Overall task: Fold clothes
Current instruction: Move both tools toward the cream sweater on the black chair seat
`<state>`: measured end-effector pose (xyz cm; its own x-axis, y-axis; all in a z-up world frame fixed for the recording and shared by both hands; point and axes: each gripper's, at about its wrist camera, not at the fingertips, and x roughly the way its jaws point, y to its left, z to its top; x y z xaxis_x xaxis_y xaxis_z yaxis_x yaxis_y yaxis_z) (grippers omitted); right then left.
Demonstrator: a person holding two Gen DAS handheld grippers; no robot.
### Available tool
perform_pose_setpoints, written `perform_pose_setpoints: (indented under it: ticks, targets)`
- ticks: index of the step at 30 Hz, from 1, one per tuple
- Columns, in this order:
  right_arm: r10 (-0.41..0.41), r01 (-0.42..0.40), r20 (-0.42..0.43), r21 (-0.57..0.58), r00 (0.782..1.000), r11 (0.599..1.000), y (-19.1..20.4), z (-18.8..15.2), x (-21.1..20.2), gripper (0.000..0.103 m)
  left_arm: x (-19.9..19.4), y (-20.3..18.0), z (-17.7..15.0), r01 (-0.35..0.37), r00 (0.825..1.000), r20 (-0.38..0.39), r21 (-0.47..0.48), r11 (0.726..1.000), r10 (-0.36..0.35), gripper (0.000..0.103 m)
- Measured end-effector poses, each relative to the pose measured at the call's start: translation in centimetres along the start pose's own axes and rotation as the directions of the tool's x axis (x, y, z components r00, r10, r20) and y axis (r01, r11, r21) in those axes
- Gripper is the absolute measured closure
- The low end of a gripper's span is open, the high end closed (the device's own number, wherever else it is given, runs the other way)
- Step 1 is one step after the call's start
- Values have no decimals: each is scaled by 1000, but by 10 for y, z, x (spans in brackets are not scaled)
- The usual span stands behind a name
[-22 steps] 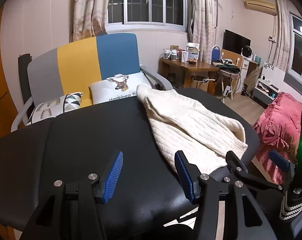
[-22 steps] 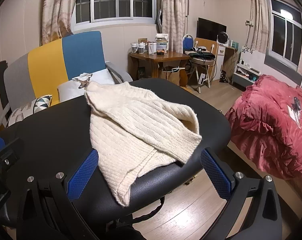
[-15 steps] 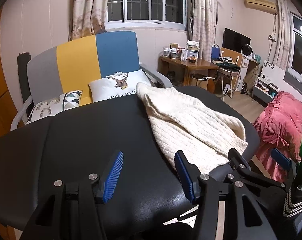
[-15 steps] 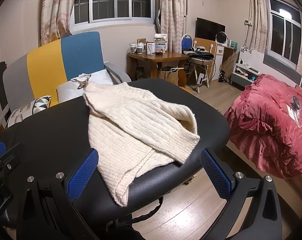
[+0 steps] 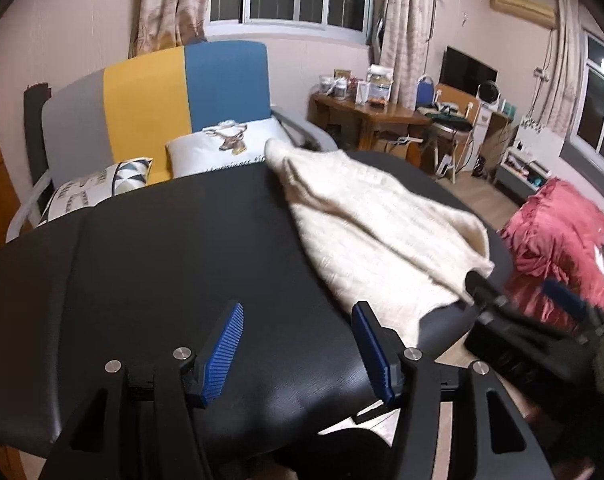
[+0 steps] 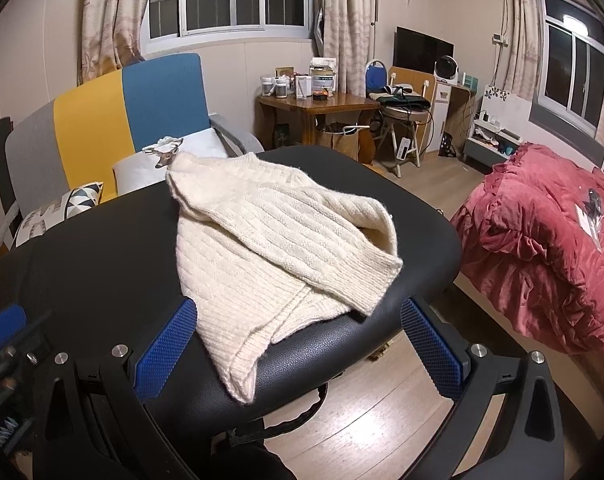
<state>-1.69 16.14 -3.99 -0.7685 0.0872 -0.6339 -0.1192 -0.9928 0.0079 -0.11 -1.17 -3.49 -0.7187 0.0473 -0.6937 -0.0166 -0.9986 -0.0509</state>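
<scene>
Black table [image 6: 102, 248] lies bare leftward; cream sweater [image 6: 278, 240] overhangs its near edge; both tongs [image 5: 298, 344] [image 6: 298, 348] released.

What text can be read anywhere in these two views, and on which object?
Deer cushion: a line of print under the deer, too blurred to read.
Jar on the wooden side table: a label, too small to read.
No other text is legible.

Both wrist views low, forward-facing; share sweater [image 5: 381, 240] on table [image 6: 102, 248].
</scene>
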Motion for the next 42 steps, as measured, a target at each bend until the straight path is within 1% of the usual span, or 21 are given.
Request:
perform_pose_setpoints:
  ticks: [1,4,8,15,20,22,24,25,26,28,31,33,34,37,38,41,42]
  targets:
    - [2,-2,3,0,1000,1000,1,0,0,0,1,2,-2,-5,1000,0,-2,1000,5,46]
    - [6,-6,10,-3,1000,1000,3,0,-1,0,2,9,-6,19,1000,-9,-21,1000,-19,46]
    - [21,-21,13,-4,1000,1000,5,-1,-3,0,7,18,-8,61,997,-42,-58,996,-64,46]
    - [54,-54,-2,-7,999,998,6,-4,-1,0,19,29,-15,120,986,-105,-114,986,-132,46]
    - [75,-75,-31,-8,997,997,5,-8,3,0,20,29,-17,108,987,-112,-93,990,-118,46]
    - [126,-126,-48,8,991,992,3,-10,5,0,20,30,-17,111,986,-114,-87,990,-121,46]
    - [208,-206,-74,34,975,978,0,-12,10,0,19,32,-18,111,987,-108,-77,991,-119,46]
    - [253,-250,-92,49,963,967,-2,-14,14,0,19,34,-18,113,987,-105,-78,990,-121,46]
    - [300,-294,-112,65,947,954,-5,-17,18,0,19,37,-19,118,987,-101,-82,990,-126,46]
    - [385,-373,-156,98,910,923,-8,-23,28,0,21,43,-22,142,983,-106,-103,985,-153,46]
    - [457,-433,-240,148,856,889,-11,-36,47,0,28,54,-27,154,978,-121,-136,979,-171,46]
    - [490,-453,-284,189,824,871,-17,-43,59,0,34,62,-31,180,969,-140,-169,969,-204,46]
    - [498,-454,-300,206,814,867,-20,-45,64,0,38,67,-34,187,964,-154,-188,964,-217,46]
    - [515,-456,-307,245,800,855,-35,-41,73,0,49,79,-41,205,946,-203,-238,949,-255,47]
    - [527,-464,-290,259,799,847,-42,-36,74,0,52,82,-44,204,942,-213,-255,945,-260,47]
    - [585,-522,-199,292,786,802,-67,-8,75,0,56,90,-49,180,948,-219,-231,956,-231,47]
    - [579,-519,-185,288,794,805,-73,2,77,0,57,92,-51,171,948,-229,-214,962,-220,47]
